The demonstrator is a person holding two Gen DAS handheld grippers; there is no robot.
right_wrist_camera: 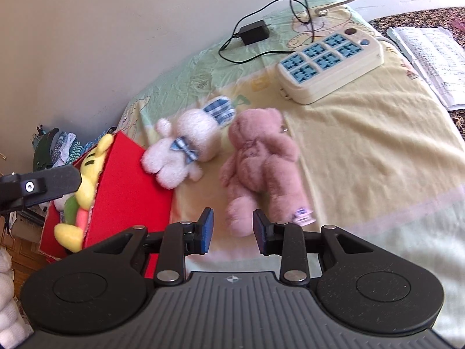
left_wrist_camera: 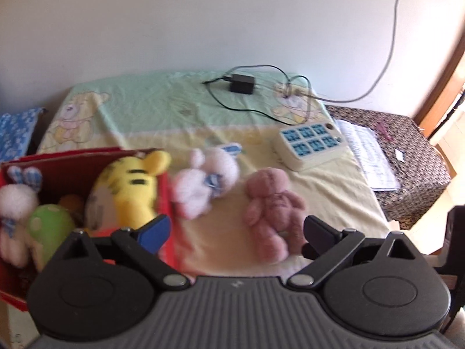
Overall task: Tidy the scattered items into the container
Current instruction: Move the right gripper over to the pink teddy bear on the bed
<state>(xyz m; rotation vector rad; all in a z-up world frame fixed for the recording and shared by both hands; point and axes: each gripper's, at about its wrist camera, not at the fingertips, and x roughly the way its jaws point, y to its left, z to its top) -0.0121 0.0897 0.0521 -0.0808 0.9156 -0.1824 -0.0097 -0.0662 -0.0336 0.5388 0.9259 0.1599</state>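
Note:
A red cardboard box [left_wrist_camera: 72, 157] [right_wrist_camera: 128, 192] stands at the left, holding a yellow tiger [left_wrist_camera: 130, 186] [right_wrist_camera: 87, 171], a white bunny [left_wrist_camera: 14, 203] and a green toy [left_wrist_camera: 49, 226]. Beside the box on the blanket lie a second white bunny [left_wrist_camera: 203, 183] [right_wrist_camera: 186, 148] and a pink bear [left_wrist_camera: 270, 209] [right_wrist_camera: 255, 157]. My left gripper [left_wrist_camera: 235, 232] hovers wide open by the box's right wall, nothing between its fingers. The bear lies just inside its right finger. My right gripper [right_wrist_camera: 232, 229] is open with a narrow gap. The bear's foot sits just ahead of its tips, untouched.
A cream power strip [left_wrist_camera: 311, 145] [right_wrist_camera: 328, 61] with blue sockets, a black adapter [left_wrist_camera: 242, 83] [right_wrist_camera: 255, 32] and cables lie at the back of the blanket. Papers [left_wrist_camera: 369, 157] [right_wrist_camera: 436, 58] rest on a patterned surface at the right. A wall rises behind.

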